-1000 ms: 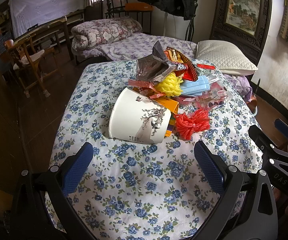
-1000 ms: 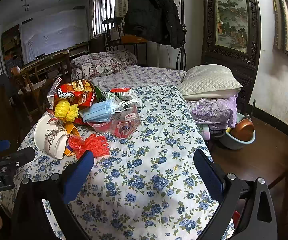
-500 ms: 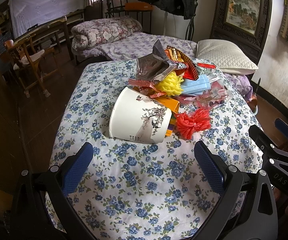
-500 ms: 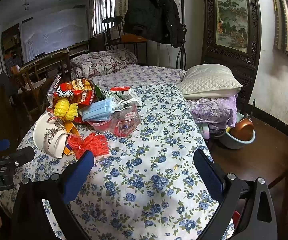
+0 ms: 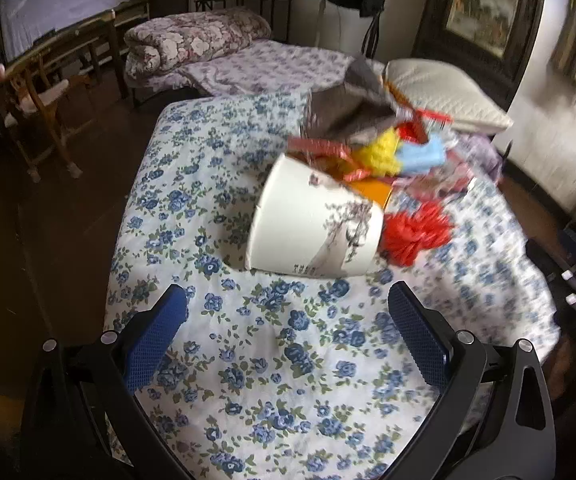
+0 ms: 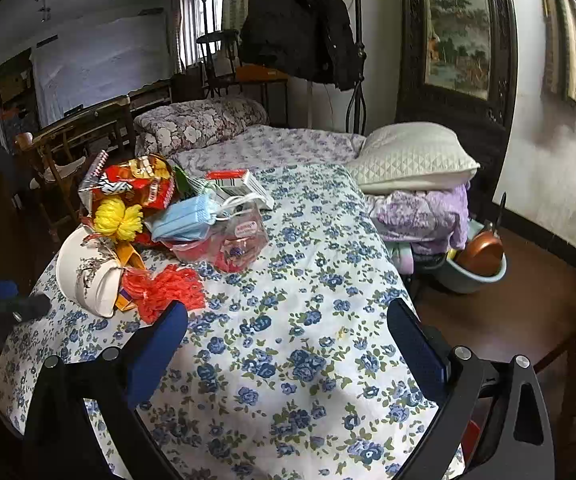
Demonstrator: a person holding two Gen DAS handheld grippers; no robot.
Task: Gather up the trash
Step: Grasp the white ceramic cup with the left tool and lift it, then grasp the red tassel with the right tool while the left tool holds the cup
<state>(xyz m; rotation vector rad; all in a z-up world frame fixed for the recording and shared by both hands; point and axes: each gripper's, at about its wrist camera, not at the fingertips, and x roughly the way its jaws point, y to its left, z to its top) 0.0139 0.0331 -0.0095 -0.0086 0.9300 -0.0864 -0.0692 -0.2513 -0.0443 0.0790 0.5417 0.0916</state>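
A white paper bucket (image 5: 312,232) lies on its side on the flowered table cover, trash spilling from its mouth: red netting (image 5: 416,236), a yellow net ball (image 5: 380,154), blue face masks (image 5: 424,156), a grey foil wrapper (image 5: 344,108). My left gripper (image 5: 285,312) is open and empty, just short of the bucket. In the right wrist view the bucket (image 6: 87,272), red netting (image 6: 167,292), masks (image 6: 185,220), snack bag (image 6: 135,184) and clear plastic bag (image 6: 231,244) lie left of centre. My right gripper (image 6: 288,332) is open and empty over bare cover.
The table cover (image 6: 296,320) drops off at the right edge. A white pillow (image 6: 412,160) on folded purple cloth, a basin with a copper pan (image 6: 480,260) on the floor, a wooden chair (image 5: 35,120) at left, a bed behind.
The left gripper has swung left and a little closer to the bucket; its view is blurred by motion. The right gripper has barely moved.
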